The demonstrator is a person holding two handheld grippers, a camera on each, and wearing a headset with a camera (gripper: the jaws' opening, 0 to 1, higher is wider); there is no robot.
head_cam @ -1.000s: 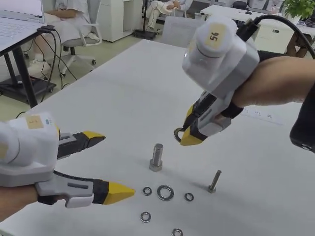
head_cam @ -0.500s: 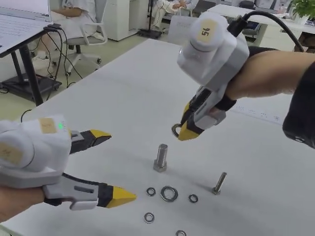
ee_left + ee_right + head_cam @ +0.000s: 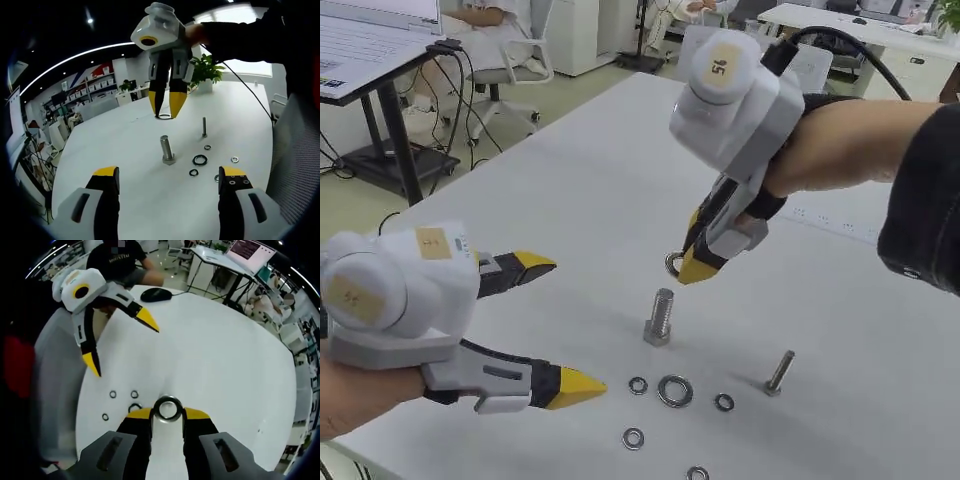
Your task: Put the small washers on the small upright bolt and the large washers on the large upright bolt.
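Nearest, the left gripper (image 3: 560, 325) hovers low over the white table (image 3: 570, 170) with its jaws wide apart and nothing between them. Just beyond its tips lie the small washers (image 3: 638, 385) and a loose large washer (image 3: 674, 390), all flat on the table. Past these stand the large bolt (image 3: 660, 318), head down, and off to its right the small bolt (image 3: 780, 372). Farthest, the right gripper (image 3: 688, 268) is clamped on the held washer (image 3: 672, 264), a large one, above the large bolt and clear of it.

The washer looks like a thin, stiff, smooth steel ring. It is probably light but slippery, so a pinch across opposite sides of the rim suits it, leaving the hole free.

The right gripper view confirms that hold. The ring sits face-on between the yellow tips, pinched on both sides of its rim, with the hole open.

The left gripper view gives a side-on look. The washer hangs roughly level under the right gripper's tips, with a gap above the large bolt's top. The small bolt stands upright there, though it seems to lean in the head view.

The head view lays out the loose washers most plainly.
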